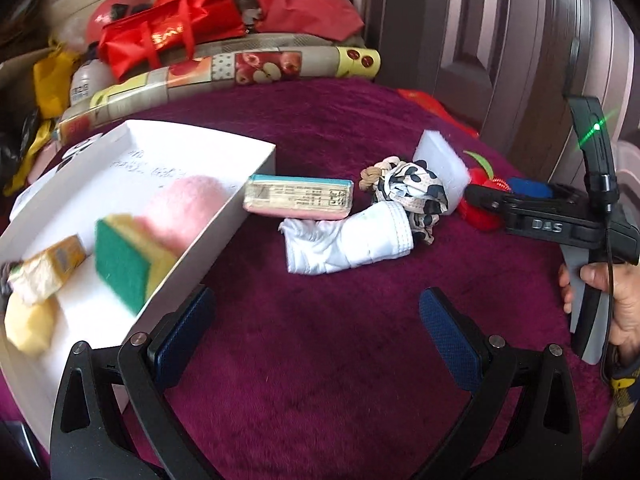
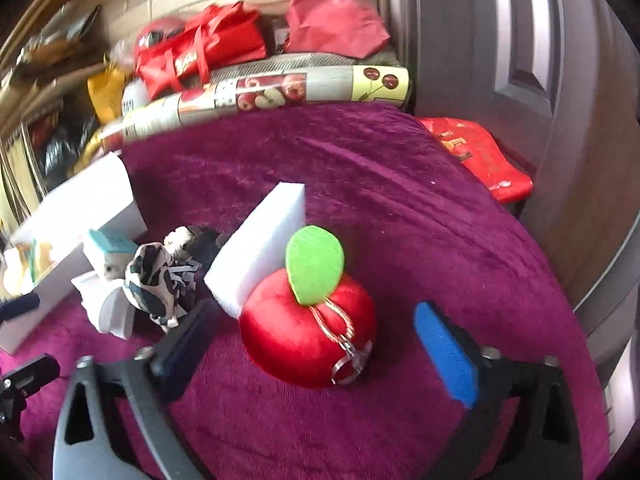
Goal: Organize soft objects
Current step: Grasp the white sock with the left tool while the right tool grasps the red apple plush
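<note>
Right wrist view first: the right claw (image 2: pixel 316 344) is spread wide with its blue pads either side of the red plush apple (image 2: pixel 308 332), not pressing on it, so I'd say it's lining up to grab that one next. The apple sits on the magenta plush blanket (image 2: pixel 400 184) with its green felt leaf (image 2: pixel 315 266) sticking up and a metal key clip (image 2: pixel 350 360) flopped toward the camera, which could snag a pad. Just behind it a white foam block (image 2: pixel 260 256) leans on the apple, so it will probably tip once the apple goes. Left of that is a black-and-white patterned cloth (image 2: pixel 154 286), bunched up against folded white fabric (image 2: pixel 108 312). From the left wrist, the left claw (image 1: pixel 316 332) is open and empty, hovering over bare blanket next to the white box (image 1: pixel 224 216), no idea yet what it's going for. The box already holds a green-and-yellow scrub sponge (image 1: pixel 128 260), a pink soft thing (image 1: pixel 184 208), a yellow sponge (image 1: pixel 30 326) and a wrapped yellowish packet (image 1: pixel 48 270), so that's clearly the drop spot. A packaged pink-and-teal sponge (image 1: pixel 299 199) lies just outside its wall, still waiting. Farther back there's a roll of fruit-print oilcloth (image 1: pixel 240 70) and red bags (image 1: pixel 168 40), just clutter.
</note>
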A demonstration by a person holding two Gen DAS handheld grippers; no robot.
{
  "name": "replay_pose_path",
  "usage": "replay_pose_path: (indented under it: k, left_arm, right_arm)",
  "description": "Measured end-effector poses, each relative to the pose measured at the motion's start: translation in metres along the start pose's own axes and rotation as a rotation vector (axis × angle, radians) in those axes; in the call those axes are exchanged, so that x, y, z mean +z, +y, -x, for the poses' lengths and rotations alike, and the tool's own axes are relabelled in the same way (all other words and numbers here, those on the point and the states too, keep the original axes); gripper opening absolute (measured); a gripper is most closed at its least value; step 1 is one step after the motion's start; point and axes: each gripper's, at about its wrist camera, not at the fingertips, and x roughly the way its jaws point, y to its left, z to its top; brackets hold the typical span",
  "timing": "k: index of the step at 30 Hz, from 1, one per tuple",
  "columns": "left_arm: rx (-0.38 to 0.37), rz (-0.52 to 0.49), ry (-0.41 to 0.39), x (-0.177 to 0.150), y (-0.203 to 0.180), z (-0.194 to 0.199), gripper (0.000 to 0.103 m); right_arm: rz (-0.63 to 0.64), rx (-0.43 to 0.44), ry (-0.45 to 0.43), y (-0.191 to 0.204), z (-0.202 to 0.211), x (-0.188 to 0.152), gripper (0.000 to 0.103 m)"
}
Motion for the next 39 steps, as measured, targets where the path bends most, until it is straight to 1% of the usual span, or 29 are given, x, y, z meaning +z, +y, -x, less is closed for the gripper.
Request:
replay_pose_path:
  k: [1, 2, 4, 8, 12, 15, 16, 17, 18, 19, 21, 22, 23, 28, 32, 35, 39]
  left_arm:
    - [0.004, -0.004, 0.01, 0.002, -0.001, -0.004, 0.103]
    - [0.005, -0.009, 0.019, 0.004, -0.002, -0.009, 0.103]
    - [0.013, -0.016, 0.028, 0.009, -0.005, -0.016, 0.103]
    - [0.017, -0.004, 0.061, 0.02, -0.01, -0.034, 0.103]
    - [0.029, 0.03, 0.092, 0.029, -0.01, -0.051, 0.103]
    - [0.029, 0.005, 0.095, 0.036, -0.02, -0.06, 0.102]
    - [0.034, -0.011, 0.091, 0.037, -0.023, -0.062, 0.092]
    - [0.049, -0.025, 0.088, 0.037, -0.025, -0.064, 0.077]
    - [0.068, -0.037, 0.087, 0.037, -0.027, -0.065, 0.076]
    - [0.068, -0.047, 0.082, 0.035, -0.027, -0.064, 0.073]
    - [0.061, -0.077, 0.064, 0.029, -0.026, -0.06, 0.068]
    - [0.05, -0.075, 0.051, 0.028, -0.024, -0.056, 0.061]
    - [0.04, -0.073, 0.032, 0.027, -0.022, -0.049, 0.058]
    - [0.02, -0.091, -0.041, 0.013, -0.025, -0.017, 0.057]
    - [0.031, -0.079, -0.151, -0.003, -0.024, 0.018, 0.057]
    - [0.069, -0.049, -0.215, -0.012, -0.015, 0.039, 0.057]
    - [0.093, 0.029, -0.252, -0.018, 0.002, 0.053, 0.058]
  right_arm:
    - [0.008, -0.013, 0.019, 0.002, -0.003, -0.001, 0.068]
    - [0.012, 0.007, 0.036, 0.002, -0.006, -0.002, 0.064]
    - [0.02, 0.003, 0.023, 0.004, -0.003, -0.004, 0.06]
    - [0.036, -0.01, 0.005, 0.006, 0.002, -0.005, 0.06]
    - [0.002, -0.002, 0.005, 0.001, -0.001, -0.003, 0.06]
    - [-0.027, 0.013, 0.012, -0.004, -0.002, -0.002, 0.06]
    - [-0.029, 0.016, 0.013, -0.004, -0.002, -0.002, 0.06]
    - [-0.027, 0.015, 0.012, -0.003, -0.001, -0.003, 0.06]
    - [-0.023, 0.013, 0.011, -0.003, -0.001, -0.003, 0.06]
    - [-0.017, 0.012, 0.009, -0.001, -0.001, -0.003, 0.06]
    - [-0.005, 0.009, 0.003, 0.001, 0.001, -0.003, 0.06]
    - [0.0, 0.01, 0.001, 0.002, 0.001, -0.003, 0.059]
    - [0.001, 0.008, -0.001, 0.003, 0.002, -0.003, 0.059]
    - [-0.003, 0.0, -0.033, 0.002, 0.007, -0.004, 0.059]
    - [0.02, -0.013, -0.092, 0.007, 0.018, -0.006, 0.059]
    - [0.039, -0.031, -0.129, 0.011, 0.025, -0.006, 0.059]
    - [0.041, -0.045, -0.179, 0.011, 0.033, -0.007, 0.059]
